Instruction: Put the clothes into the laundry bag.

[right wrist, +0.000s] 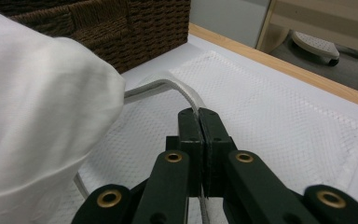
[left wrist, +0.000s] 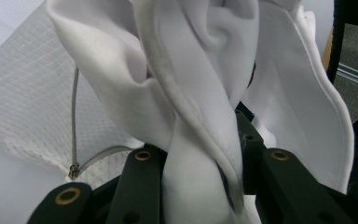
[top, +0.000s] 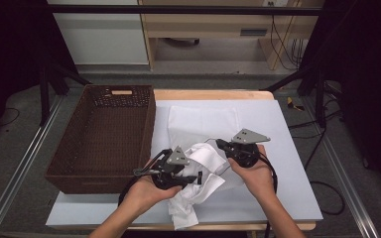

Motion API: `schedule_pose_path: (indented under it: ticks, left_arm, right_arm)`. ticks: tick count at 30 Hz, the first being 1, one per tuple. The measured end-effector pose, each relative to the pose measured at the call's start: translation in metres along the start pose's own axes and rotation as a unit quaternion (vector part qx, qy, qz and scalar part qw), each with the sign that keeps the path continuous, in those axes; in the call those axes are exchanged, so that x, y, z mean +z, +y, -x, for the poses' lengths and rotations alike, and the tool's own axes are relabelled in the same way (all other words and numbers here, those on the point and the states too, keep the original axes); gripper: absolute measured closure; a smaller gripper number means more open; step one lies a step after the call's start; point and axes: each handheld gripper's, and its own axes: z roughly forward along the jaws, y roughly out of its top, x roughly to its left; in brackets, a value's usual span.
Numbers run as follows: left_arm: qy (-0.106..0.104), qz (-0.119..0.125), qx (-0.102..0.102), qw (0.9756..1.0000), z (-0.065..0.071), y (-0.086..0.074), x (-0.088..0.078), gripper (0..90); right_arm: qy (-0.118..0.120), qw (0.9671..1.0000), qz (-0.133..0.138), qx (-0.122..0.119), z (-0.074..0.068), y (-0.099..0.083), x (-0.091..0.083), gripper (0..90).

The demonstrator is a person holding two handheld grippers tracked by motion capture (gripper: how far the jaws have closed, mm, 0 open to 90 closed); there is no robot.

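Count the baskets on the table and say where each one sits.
1. A brown woven basket sits on the left side of the table, beside the white mesh bag. Its corner also appears in the right gripper view. None seems hidden.

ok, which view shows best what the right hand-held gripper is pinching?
Right gripper view: the jaws are shut on the mesh bag's zipper edge. The high view shows the right hand-held gripper small; the left gripper view shows the zipper only.
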Motion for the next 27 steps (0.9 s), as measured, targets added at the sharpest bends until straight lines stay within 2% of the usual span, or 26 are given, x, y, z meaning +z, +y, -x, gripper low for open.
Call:
schedule_pose_path:
  ticks: [10, 18, 19, 21, 27]
  left_arm:
    - [-0.003, -0.019, -0.011, 0.9998, -0.008, -0.008, 0.009, 69.4]
    - [-0.018, -0.024, 0.012, 0.9995, -0.002, 0.001, 0.015, 69.4]
    - [-0.019, -0.028, 0.019, 0.9993, 0.000, 0.004, 0.018, 69.4]
    - [-0.021, -0.033, 0.020, 0.9990, -0.001, 0.005, 0.022, 69.4]
    - [-0.025, -0.048, 0.005, 0.9985, -0.011, 0.008, 0.046, 69.3]
  right_arm:
    - [-0.002, 0.9998, -0.015, -0.015, -0.003, 0.001, 0.001, 89.2]
    - [0.003, 0.9995, -0.018, -0.027, -0.005, 0.006, 0.002, 89.1]
    - [0.002, 0.9994, -0.019, -0.029, -0.005, 0.006, 0.002, 89.1]
    - [0.001, 0.9994, -0.018, -0.030, -0.005, 0.007, 0.001, 89.1]
    - [0.002, 0.9992, -0.019, -0.035, -0.004, 0.007, 0.001, 89.1]
